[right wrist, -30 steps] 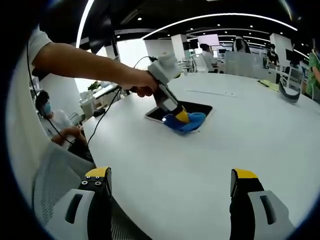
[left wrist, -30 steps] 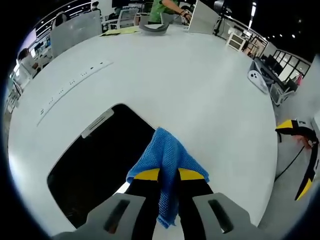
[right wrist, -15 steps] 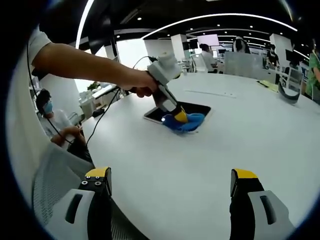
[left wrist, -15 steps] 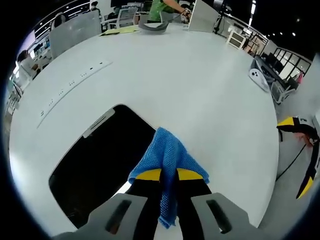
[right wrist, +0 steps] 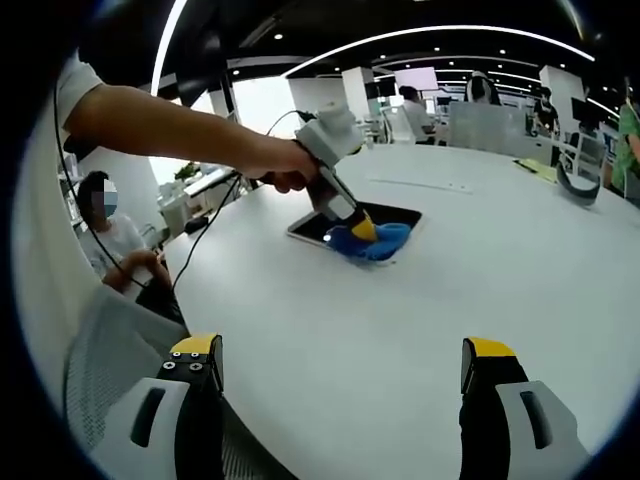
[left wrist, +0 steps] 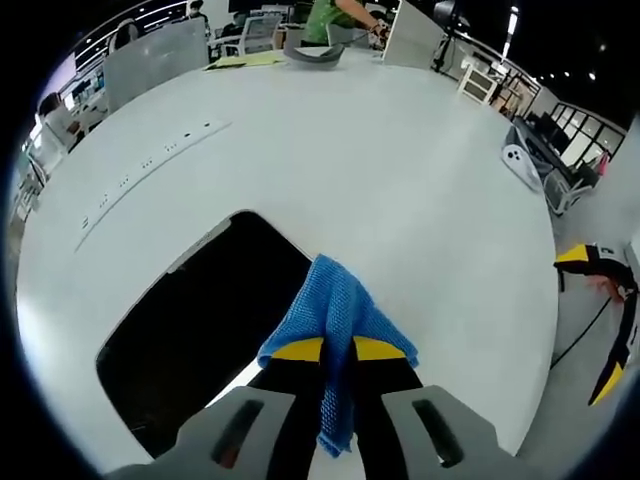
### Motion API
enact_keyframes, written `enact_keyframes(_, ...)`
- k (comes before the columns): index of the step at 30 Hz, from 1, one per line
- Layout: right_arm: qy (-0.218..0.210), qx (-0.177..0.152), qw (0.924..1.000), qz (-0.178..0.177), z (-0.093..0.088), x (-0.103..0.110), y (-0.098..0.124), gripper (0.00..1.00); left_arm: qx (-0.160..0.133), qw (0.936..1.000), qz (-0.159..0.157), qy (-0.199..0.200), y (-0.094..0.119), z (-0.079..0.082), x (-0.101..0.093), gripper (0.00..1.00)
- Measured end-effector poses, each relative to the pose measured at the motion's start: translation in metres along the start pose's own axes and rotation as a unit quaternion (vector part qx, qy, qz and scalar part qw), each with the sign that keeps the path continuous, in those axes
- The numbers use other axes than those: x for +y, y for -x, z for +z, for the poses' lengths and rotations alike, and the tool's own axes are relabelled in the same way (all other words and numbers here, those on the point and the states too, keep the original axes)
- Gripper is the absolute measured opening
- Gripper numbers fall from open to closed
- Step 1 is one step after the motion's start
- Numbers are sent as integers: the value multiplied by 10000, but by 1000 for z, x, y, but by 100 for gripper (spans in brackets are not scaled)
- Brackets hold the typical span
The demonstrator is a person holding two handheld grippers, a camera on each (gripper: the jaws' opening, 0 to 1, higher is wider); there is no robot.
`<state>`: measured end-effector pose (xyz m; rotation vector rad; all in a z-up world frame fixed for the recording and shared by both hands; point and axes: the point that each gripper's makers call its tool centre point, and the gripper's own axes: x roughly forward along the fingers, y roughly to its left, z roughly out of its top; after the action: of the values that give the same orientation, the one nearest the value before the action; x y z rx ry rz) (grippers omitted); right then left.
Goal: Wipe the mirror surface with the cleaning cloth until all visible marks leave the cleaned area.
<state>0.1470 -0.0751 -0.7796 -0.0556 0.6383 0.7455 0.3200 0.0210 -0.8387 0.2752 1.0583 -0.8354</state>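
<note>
In the left gripper view the dark mirror [left wrist: 195, 330] lies flat on the white table, its near right edge under a blue cleaning cloth [left wrist: 335, 320]. My left gripper [left wrist: 337, 350] is shut on the cloth, which spreads forward over the mirror's edge and hangs down between the jaws. In the right gripper view the same left gripper [right wrist: 362, 231] presses the blue cloth [right wrist: 375, 241] on the mirror [right wrist: 345, 222], held by a person's arm. My right gripper [right wrist: 340, 362] stands open near the table's front, far from the mirror, with nothing between its fingers.
The round white table [left wrist: 380, 170] stretches away on all sides. A grey curved object [left wrist: 312, 55] and papers lie at its far edge, seen also as a curved object [right wrist: 575, 185] at right. A seated person [right wrist: 110, 245] is left of the table; cables hang there.
Almost nothing: the left gripper and cloth have shifted very slightly on the mirror's edge. The right gripper has held still.
</note>
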Motion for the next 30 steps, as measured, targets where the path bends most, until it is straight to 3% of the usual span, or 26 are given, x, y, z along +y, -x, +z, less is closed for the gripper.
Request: enact_keyframes(30, -35, -26, 10000, -22, 1, -5, 0, 99, 11, 10000, 55, 54, -2, 7, 6, 7)
